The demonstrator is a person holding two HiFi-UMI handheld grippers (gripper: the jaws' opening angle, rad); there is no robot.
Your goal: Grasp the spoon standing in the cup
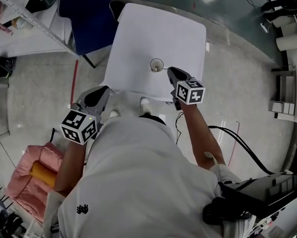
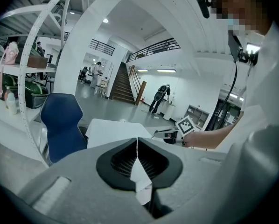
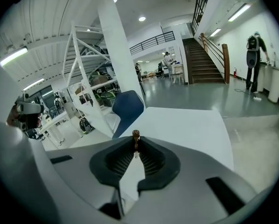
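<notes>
Here, the slim spoon with a small brown rounded knob at its top (image 3: 135, 135) stands nearly upright, its long axis vertical and the knob end up. Its handle is pinched between the jaw tips of the right hand-held gripper (image 3: 136, 146), which hide its lower part. From the head view that gripper's tips sit just beside the rim of the round clear glass cup (image 1: 157, 65) near the front edge of the white table (image 1: 153, 33). The left hand-held gripper (image 2: 137, 146) hangs beside the table, its jaws pressed together on nothing.
</notes>
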